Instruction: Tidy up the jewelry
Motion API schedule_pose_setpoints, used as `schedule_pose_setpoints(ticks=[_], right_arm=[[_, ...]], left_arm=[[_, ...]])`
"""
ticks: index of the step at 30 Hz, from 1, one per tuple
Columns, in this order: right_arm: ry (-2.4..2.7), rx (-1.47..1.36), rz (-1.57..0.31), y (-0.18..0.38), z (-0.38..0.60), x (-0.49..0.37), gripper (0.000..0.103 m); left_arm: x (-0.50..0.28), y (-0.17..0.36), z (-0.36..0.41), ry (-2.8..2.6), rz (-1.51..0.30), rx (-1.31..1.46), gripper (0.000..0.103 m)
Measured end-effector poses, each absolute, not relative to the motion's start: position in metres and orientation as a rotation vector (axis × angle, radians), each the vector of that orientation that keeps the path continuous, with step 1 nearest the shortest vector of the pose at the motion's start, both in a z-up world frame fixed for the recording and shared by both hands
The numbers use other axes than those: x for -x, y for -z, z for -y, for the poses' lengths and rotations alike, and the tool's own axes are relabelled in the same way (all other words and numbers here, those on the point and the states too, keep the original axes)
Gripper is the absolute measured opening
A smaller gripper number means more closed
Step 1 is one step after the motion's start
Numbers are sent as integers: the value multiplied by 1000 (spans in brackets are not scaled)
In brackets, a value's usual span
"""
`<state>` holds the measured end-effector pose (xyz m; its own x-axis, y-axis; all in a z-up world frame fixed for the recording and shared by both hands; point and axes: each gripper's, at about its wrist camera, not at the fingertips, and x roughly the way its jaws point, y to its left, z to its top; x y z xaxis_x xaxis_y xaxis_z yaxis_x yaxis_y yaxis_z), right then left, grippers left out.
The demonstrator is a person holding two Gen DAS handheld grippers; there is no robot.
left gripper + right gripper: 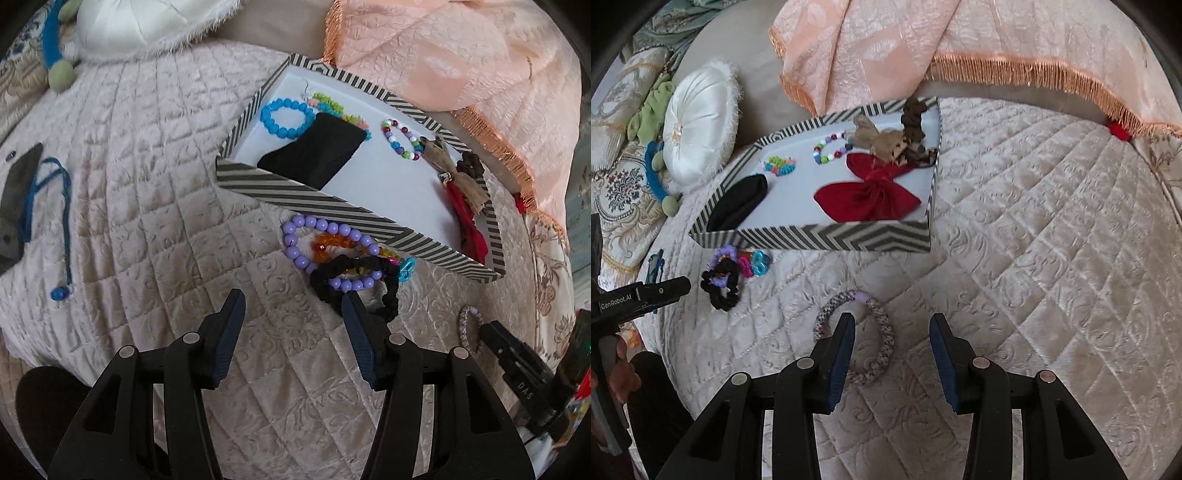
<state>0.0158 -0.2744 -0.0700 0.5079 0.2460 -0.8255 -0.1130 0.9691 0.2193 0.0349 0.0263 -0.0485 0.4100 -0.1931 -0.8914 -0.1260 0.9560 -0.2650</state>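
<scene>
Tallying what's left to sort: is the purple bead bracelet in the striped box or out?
Out. The purple bead bracelet lies on the quilt beside the striped box.

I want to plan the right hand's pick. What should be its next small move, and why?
Probably lower the right gripper a little further and shift it left, so its open jaws straddle the braided bracelet. The ring lies flat on the quilt, outside the striped box, and only the left finger overlaps it.
</scene>
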Motion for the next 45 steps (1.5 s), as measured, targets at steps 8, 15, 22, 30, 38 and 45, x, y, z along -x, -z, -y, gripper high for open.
schedule_pose_setpoints(ticks=[8,15,22,30,38,45], right_arm=[[-221,-119,-1005,75,269,-20,40],[-225,-125,-986,77,267,-23,40],[-237,-66,-973,78,262,-21,18],[-273,-73,-934,61,263,-8,7],[-308,-75,-874,29,256,3,7],[-330,-63,-842,12,246,7,7]], left_arm=[[-50,62,-23,41,-1189,396,54],[-52,65,-15,34,-1190,419,54],[-55,68,-9,37,-1203,393,21],[-47,54,-17,82,-1170,429,7],[-32,17,-20,136,-1095,423,7],[-27,-8,-15,159,-1050,386,7]])
